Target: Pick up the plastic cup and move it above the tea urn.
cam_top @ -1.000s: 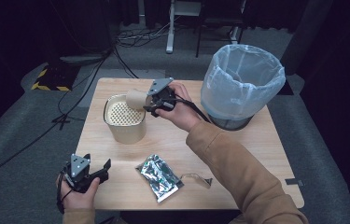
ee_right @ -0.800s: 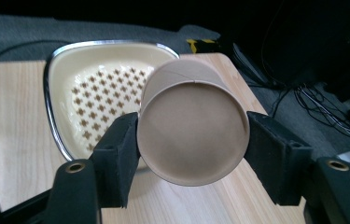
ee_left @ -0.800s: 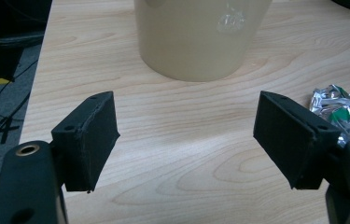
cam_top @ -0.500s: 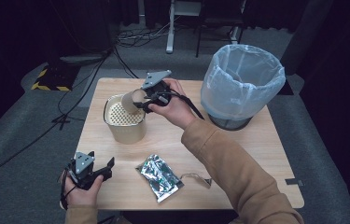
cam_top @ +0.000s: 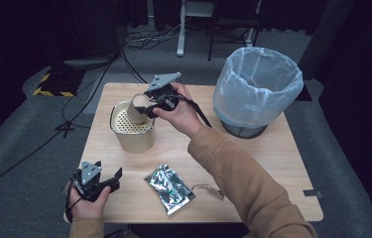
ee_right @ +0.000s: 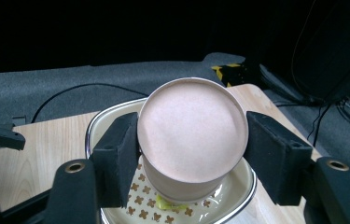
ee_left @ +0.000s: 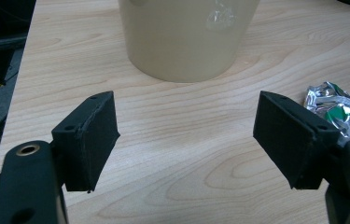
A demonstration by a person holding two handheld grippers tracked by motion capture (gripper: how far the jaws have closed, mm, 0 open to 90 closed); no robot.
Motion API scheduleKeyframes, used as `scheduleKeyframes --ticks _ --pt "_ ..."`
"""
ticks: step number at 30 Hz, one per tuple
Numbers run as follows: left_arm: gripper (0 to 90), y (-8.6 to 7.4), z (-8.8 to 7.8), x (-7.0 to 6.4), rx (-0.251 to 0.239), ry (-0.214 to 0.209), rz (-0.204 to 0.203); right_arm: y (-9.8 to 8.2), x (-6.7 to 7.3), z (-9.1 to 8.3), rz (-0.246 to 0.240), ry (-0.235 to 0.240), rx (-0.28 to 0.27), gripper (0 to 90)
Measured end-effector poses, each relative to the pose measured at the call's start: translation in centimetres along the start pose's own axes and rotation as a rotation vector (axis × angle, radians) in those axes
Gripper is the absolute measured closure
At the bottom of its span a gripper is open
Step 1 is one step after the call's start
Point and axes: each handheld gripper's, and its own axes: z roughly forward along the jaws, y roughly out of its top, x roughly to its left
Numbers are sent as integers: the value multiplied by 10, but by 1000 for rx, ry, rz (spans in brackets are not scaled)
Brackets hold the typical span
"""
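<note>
- Since the earlier frames, the paper cup (cam_top: 137, 107) has been tipped and shifted lower over the beige bin (cam_top: 133, 130) by the right gripper (cam_top: 150, 105).
- Cup is clamped sideways between the right jaws, base toward the camera.
- Left gripper (cam_top: 105, 181) is held wide apart and empty near the table's (cam_top: 273, 163) front edge, beside the foil packet (cam_top: 169, 188).
- Judgement: grip should be kept firm and the cup centred over the bin before release.
- Bin's perforated insert (ee_right: 150, 205) and something yellow beneath the cup are shown by the right gripper view; the lined trash can (cam_top: 256, 89) is shown by the high view.
</note>
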Motion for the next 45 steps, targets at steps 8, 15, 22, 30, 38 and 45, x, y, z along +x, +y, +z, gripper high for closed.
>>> scheduleKeyframes --ticks 8,15,22,30,38,45 --pt "222 1 3 0 0 -8 7 3 1 6 40 19 -45 376" --pt "224 2 4 0 0 -12 10 0 6 21 11 16 24 376" --pt "225 2 5 0 4 -11 15 13 4 1 21 11 -57 376" --pt "226 3 8 -3 8 -14 16 7 -1 -7 41 9 -77 376" --pt "226 4 13 -4 12 -29 19 1 2 2 28 1 -43 376" --pt "226 6 15 -4 12 -33 19 0 3 -2 65 20 -105 376"
